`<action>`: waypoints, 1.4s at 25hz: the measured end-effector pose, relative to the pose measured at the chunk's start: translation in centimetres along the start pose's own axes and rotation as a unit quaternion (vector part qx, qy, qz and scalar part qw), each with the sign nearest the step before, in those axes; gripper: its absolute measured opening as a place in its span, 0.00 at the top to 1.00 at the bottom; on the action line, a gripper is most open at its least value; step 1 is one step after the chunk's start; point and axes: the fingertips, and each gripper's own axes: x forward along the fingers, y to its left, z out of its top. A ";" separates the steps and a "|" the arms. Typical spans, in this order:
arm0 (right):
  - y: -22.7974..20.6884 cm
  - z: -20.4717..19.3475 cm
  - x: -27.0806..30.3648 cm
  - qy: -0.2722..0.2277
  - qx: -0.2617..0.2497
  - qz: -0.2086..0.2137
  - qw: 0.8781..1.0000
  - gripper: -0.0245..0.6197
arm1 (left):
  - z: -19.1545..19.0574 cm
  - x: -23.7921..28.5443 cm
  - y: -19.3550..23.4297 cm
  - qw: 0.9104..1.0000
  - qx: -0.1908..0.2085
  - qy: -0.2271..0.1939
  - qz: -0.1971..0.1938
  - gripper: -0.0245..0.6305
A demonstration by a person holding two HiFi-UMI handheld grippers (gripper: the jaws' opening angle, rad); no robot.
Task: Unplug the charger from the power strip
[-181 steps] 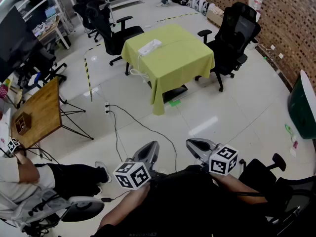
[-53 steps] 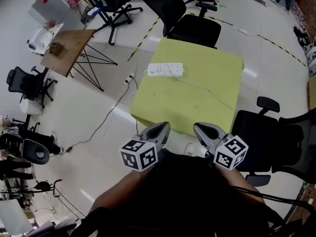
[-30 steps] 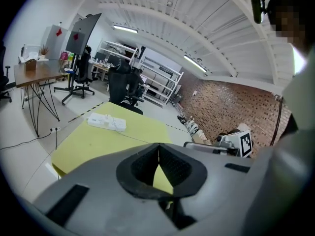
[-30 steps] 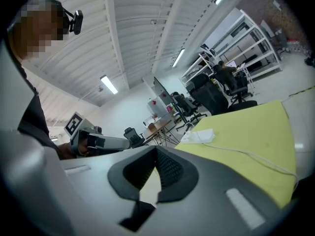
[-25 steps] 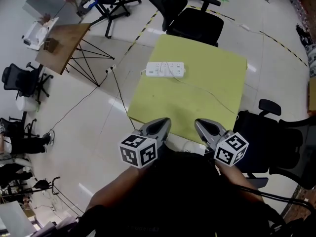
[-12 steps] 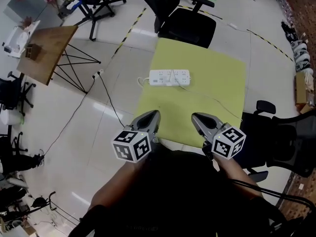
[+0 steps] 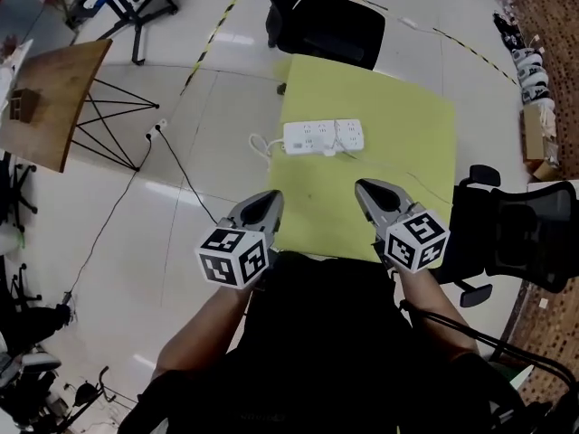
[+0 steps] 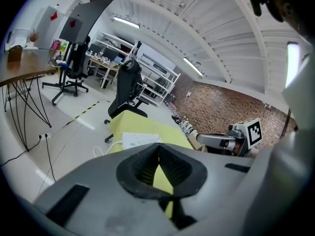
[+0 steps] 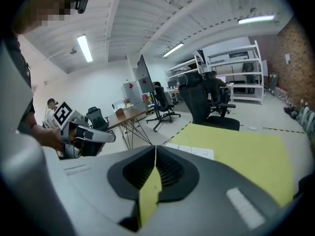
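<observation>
A white power strip [image 7: 323,136] lies on the far part of the table with the yellow-green cloth [image 7: 398,107]. A thick white cord loops off the strip's left end and a thin white cable [image 7: 407,174] runs from it to the right across the cloth. The charger itself is too small to make out. My left gripper [image 7: 272,197] and right gripper [image 7: 362,188] hover side by side over the table's near edge, both shut and empty, well short of the strip. The strip also shows beyond the shut jaws as power strip [image 8: 140,140] and power strip [image 9: 192,151].
A black office chair [image 7: 330,25] stands at the table's far side and another chair [image 7: 520,233] at its right. A wooden folding table [image 7: 45,98] is off to the left. A floor socket [image 7: 156,132] with a dark cable lies on the tiles left of the table.
The table has come nearer and slid under the grippers. Both grippers moved forward from in front of the cloth to over its near edge. Both stayed shut.
</observation>
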 end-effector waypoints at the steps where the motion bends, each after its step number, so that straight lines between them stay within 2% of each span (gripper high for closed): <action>1: -0.2 0.2 0.5 0.002 0.001 -0.009 1.000 0.94 | 0.1 0.3 0.8 1.000 0.001 0.007 -0.002 0.96; 4: -1.3 0.1 2.0 0.020 0.010 -0.028 0.999 0.87 | 0.6 1.5 2.7 1.000 -0.003 0.016 -0.003 0.96; 10: -4.4 -2.3 6.1 0.073 0.011 -0.055 0.996 0.69 | 1.0 4.2 3.8 1.000 -0.013 0.021 -0.009 0.96; 16: -6.3 -4.3 10.9 0.109 0.012 -0.062 0.992 0.63 | 0.0 5.7 4.0 0.999 -0.015 0.044 -0.019 0.96; 21: -7.6 -6.2 14.1 0.140 0.010 -0.076 0.987 0.57 | -0.9 5.5 5.2 0.998 -0.037 0.045 -0.010 0.96; 35: -9.7 -7.5 17.8 0.166 0.006 -0.112 0.980 0.58 | -1.5 5.1 6.6 0.997 -0.060 0.044 -0.002 0.96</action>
